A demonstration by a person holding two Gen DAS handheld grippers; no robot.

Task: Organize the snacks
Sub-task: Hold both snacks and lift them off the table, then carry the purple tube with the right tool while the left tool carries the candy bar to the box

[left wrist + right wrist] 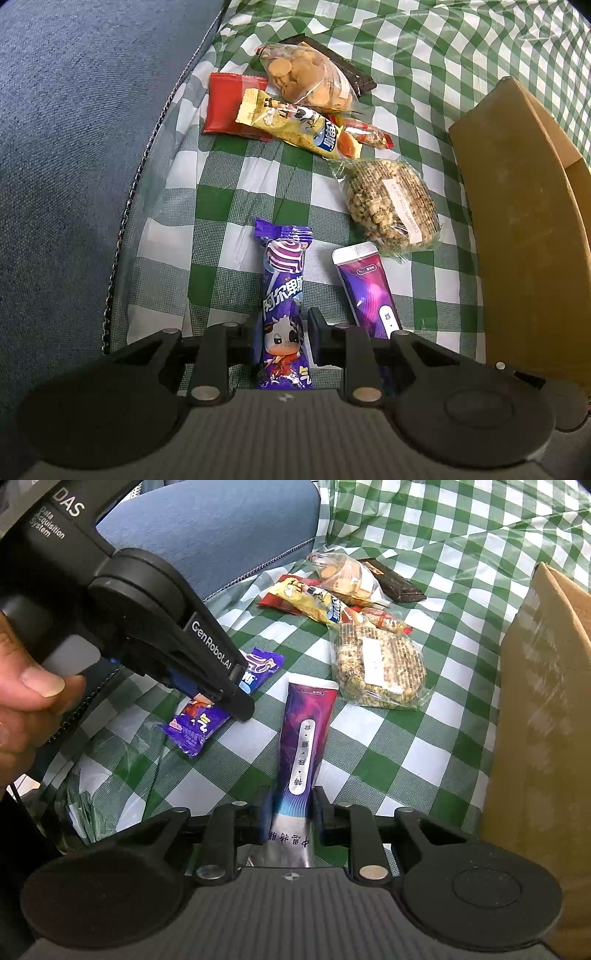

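Note:
A purple lollipop packet [284, 280] lies lengthways on the green checked cloth [221, 192]. My left gripper [284, 325] is shut on its lower half. The right wrist view shows the same left gripper [236, 698] angled down onto that packet [195, 727], with a hand [29, 701] on its handle. Just to the right lies a purple and silver pouch [369, 291]. My right gripper [291, 805] is closing on the silver end of this pouch [306, 731], and its pads touch both sides.
A brown cardboard box [517, 221] stands at the right edge. Further back lie a puffed-grain bag [391, 206], a yellow packet [295, 125], a red packet [221, 107], a cookie bag [306, 74] and a dark bar [351, 70]. A blue cushion [74, 147] borders the left.

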